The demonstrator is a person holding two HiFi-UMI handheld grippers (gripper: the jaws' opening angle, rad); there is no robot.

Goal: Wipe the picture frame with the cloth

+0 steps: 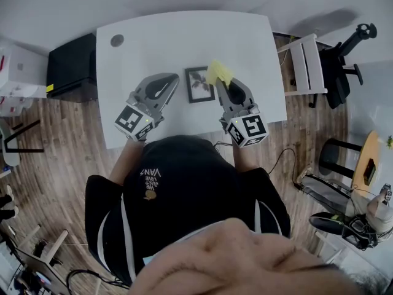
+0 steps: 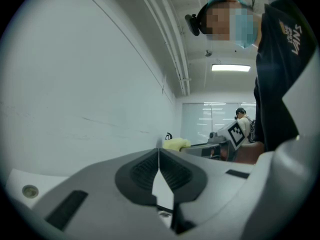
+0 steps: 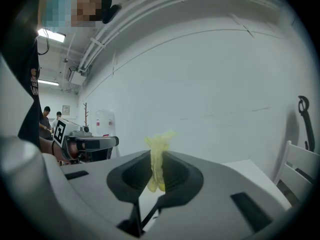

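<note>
A small dark picture frame [image 1: 199, 84] with a leaf print lies flat on the white table [image 1: 184, 39], between my two grippers. My right gripper [image 1: 223, 82] is shut on a yellow cloth [image 1: 219, 73], which hangs over the frame's right edge. In the right gripper view the cloth [image 3: 158, 159] is pinched between the jaws and sticks up above them. My left gripper [image 1: 171, 82] hovers just left of the frame, its jaws shut with nothing between them [image 2: 159, 159]. From the left gripper view the yellow cloth [image 2: 175, 144] shows beyond the jaw tips.
A round grey grommet [image 1: 116, 40] sits in the table's far left corner. A black cabinet [image 1: 72, 66] stands left of the table. A white chair [image 1: 305, 63] and a black office chair [image 1: 344, 54] stand to the right. The wall is close behind the table.
</note>
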